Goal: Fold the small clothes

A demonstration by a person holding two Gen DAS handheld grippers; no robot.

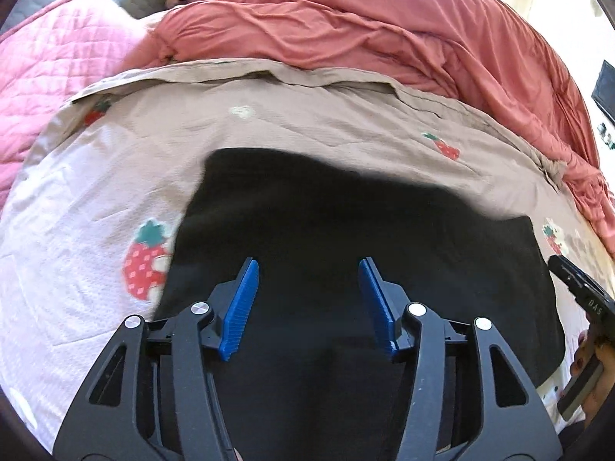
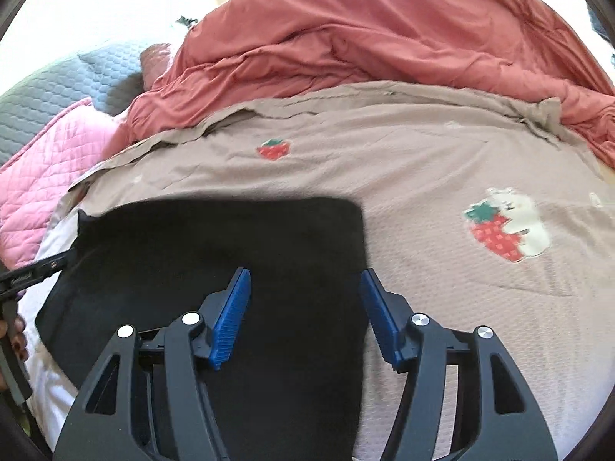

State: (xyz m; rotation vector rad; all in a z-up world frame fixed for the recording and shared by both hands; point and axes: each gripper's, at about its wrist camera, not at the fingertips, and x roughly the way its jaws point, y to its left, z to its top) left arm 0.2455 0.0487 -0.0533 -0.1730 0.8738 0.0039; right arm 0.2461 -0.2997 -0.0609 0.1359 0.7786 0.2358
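A black garment [image 1: 346, 230] lies flat on the beige strawberry-print bedspread [image 1: 326, 123]. My left gripper [image 1: 309, 265] is open above the garment's near middle, its blue pads [image 1: 242, 303] spread wide and holding nothing. In the right wrist view the same black garment [image 2: 215, 253] fills the lower left. My right gripper [image 2: 305, 274] is open over the garment's right edge, with its left pad over the cloth and its right pad [image 2: 380, 315] over the bedspread [image 2: 423, 161]. Each gripper's body shows at the other view's side edge.
A crumpled red duvet [image 1: 384, 30] is piled along the far side of the bed. A pink quilted pillow [image 1: 50, 65] lies at the far left. A grey quilted pillow [image 2: 54, 88] sits behind it.
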